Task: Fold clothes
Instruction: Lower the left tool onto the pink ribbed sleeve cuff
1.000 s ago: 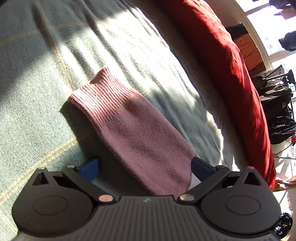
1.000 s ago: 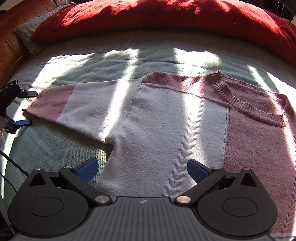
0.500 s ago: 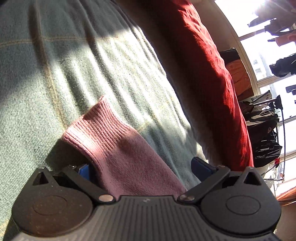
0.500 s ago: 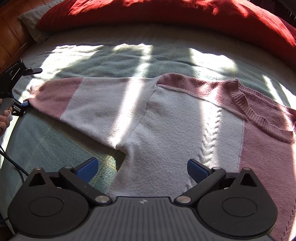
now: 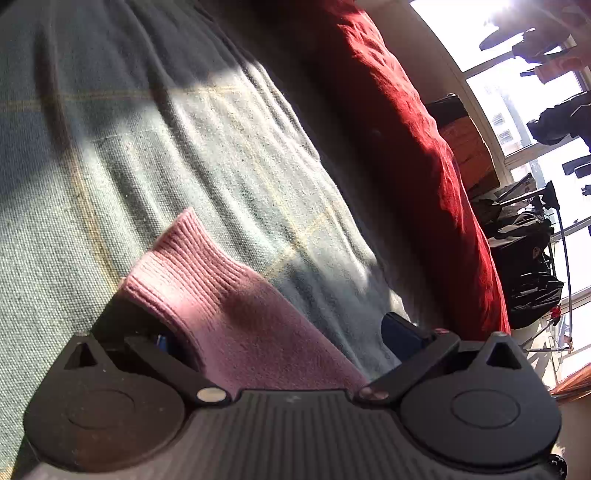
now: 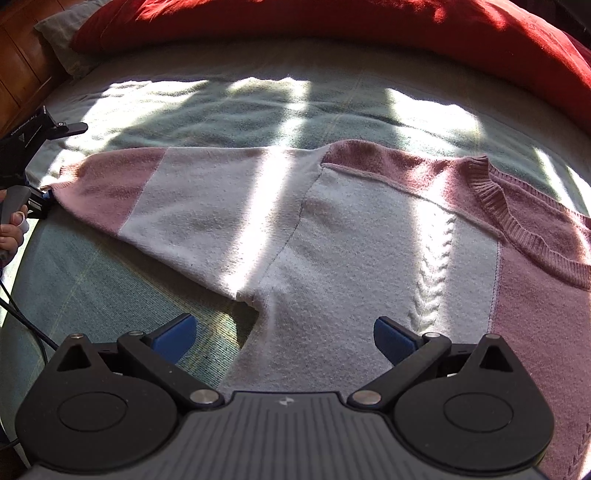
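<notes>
Right now a big green blanket [image 6: 229, 107] covers the bed, with a red pillow [image 6: 332, 22] at the far end. On it a pink and white sweater [image 6: 332, 236] lies flat. The right gripper [image 6: 283, 334] hangs wide open over its bottom edge, holding nothing. The left gripper [image 5: 280, 332] is wide open around the pink cuff [image 5: 192, 266], not squeezing it.

Left wrist view sits close over the pink cuff [image 5: 207, 291]; right wrist view overlooks the whole sweater [image 6: 332, 236], cuff included.
</notes>
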A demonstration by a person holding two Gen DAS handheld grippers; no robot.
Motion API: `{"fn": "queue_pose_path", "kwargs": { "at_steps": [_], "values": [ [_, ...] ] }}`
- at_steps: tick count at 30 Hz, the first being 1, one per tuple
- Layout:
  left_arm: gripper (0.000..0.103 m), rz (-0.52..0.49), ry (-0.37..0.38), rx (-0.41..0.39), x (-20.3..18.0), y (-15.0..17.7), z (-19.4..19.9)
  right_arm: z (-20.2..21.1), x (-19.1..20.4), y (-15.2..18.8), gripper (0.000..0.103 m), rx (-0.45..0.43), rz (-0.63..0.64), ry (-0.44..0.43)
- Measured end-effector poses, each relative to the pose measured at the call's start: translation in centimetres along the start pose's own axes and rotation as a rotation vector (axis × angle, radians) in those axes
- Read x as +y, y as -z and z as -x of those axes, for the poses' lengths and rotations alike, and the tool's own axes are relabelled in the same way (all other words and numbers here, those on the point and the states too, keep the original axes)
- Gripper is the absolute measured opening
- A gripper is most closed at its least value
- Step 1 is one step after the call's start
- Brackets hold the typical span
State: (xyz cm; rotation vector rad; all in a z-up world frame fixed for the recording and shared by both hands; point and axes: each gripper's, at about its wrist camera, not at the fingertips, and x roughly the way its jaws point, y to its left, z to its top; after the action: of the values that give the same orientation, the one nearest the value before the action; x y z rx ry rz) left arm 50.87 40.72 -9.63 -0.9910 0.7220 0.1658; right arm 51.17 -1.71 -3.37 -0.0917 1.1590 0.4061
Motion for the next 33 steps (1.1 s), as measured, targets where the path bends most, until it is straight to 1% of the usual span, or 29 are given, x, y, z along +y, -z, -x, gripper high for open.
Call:
{"fn": "queue_pose_path", "kwargs": {
  "at_steps": [1, 2, 3, 4, 6, 7, 9, 11, 13, 15, 16, 18, 19, 20, 22, 24, 26, 30, 33],
  "values": [
    [0.097, -0.013, -0.022, -0.006, -0.1, 0.2, 0.2, 0.1, 0.0, -0.1, 0.103, -0.003, 0.001, 0.004],
    [0.085, -0.03, -0.054, -0.009, -0.2, 0.4, 0.4, 0.2, -0.1, -0.1, 0.103, -0.005, 0.0, 0.01],
    [0.076, -0.052, -0.085, -0.008, -0.5, 0.4, 0.4, 0.2, -0.2, -0.1, 0.103, -0.004, -0.003, 0.018],
    [0.074, -0.074, -0.11, -0.003, -0.8, 0.3, 0.3, 0.1, -0.4, 0.0, 0.103, -0.002, -0.005, 0.026],
    [0.069, -0.098, -0.139, 0.001, -1.2, 0.2, 0.2, 0.1, -0.7, 0.1, 0.103, 0.002, -0.017, 0.042],
    [0.068, -0.106, -0.148, -0.001, -1.3, 0.3, 0.2, 0.1, -0.9, 0.2, 0.103, 0.005, -0.026, 0.045],
    [0.063, -0.113, -0.155, -0.015, -1.3, 0.6, 0.4, 0.2, -1.3, 0.5, 0.103, 0.011, -0.047, 0.048],
    [0.063, -0.109, -0.142, -0.031, -0.9, 0.8, 0.5, 0.4, -1.4, 0.6, 0.103, 0.01, -0.049, 0.05],
    [0.068, -0.074, -0.121, -0.048, -0.4, 0.9, 0.8, 0.6, -1.4, 0.7, 0.103, 0.008, -0.048, 0.052],
    [0.077, -0.06, -0.08, -0.047, 0.1, 0.8, 1.0, 0.7, -1.4, 0.8, 0.103, 0.007, -0.047, 0.054],
    [0.079, -0.052, -0.06, -0.044, 0.2, 0.8, 1.0, 0.8, -1.4, 0.8, 0.103, 0.006, -0.046, 0.055],
    [0.092, -0.038, -0.031, -0.033, 0.1, 0.8, 1.2, 0.8, -1.5, 0.8, 0.103, 0.005, -0.055, 0.051],
    [0.095, -0.038, -0.022, -0.025, -0.1, 0.8, 1.2, 0.8, -1.6, 0.8, 0.103, 0.006, -0.059, 0.046],
    [0.102, -0.043, -0.021, -0.018, -0.3, 0.9, 1.1, 0.8, -1.6, 0.8, 0.103, 0.006, -0.061, 0.044],
    [0.102, -0.06, -0.032, -0.007, -0.7, 1.0, 1.0, 0.7, -1.5, 0.7, 0.103, 0.002, -0.062, 0.043],
    [0.102, -0.07, -0.026, -0.011, -0.6, 1.3, 1.0, 0.7, -1.5, 0.8, 0.103, 0.002, -0.062, 0.036],
    [0.102, -0.051, -0.003, -0.02, -0.1, 1.3, 1.1, 0.7, -1.3, 0.8, 0.103, 0.004, -0.06, 0.034],
    [0.102, -0.013, 0.017, 0.008, 0.4, 0.7, 0.9, 0.7, -1.1, 0.7, 0.103, 0.003, -0.047, 0.026],
    [0.102, -0.013, 0.024, 0.015, 0.5, 0.6, 0.8, 0.7, -1.0, 0.7, 0.103, 0.003, -0.044, 0.022]
  ]
}}
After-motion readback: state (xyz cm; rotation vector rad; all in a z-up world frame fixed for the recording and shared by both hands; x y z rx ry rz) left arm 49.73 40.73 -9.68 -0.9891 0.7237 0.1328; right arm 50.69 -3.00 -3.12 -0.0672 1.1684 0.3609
